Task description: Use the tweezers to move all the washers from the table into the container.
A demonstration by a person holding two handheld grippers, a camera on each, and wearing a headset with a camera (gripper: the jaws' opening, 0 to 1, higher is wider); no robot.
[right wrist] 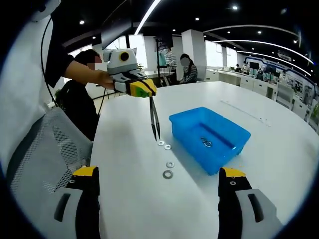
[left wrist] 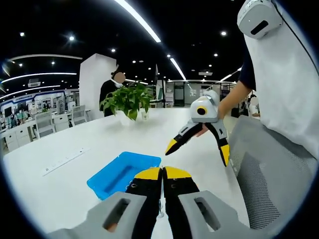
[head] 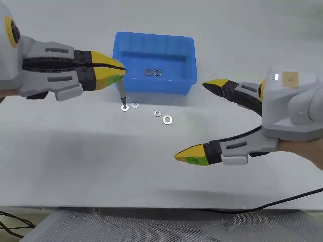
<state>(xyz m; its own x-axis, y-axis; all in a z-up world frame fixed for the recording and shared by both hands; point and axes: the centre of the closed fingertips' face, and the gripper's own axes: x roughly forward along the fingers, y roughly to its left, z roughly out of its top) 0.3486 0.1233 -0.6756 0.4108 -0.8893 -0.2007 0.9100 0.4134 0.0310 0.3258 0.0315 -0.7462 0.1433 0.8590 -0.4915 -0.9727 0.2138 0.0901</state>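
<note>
Four washers (head: 167, 120) lie on the surface (head: 101, 166) just in front of your blue container (head: 151, 38), which holds two more. Your tweezers (head: 122, 95) point down at the leftmost one, clamped in your left gripper (head: 120, 71). Your right gripper (head: 191, 120) hangs spread wide nearby.

Left tool (head: 121, 69) pinched tight, pointing right — right tool (head: 190, 120) spread wide, pointing left.
</note>
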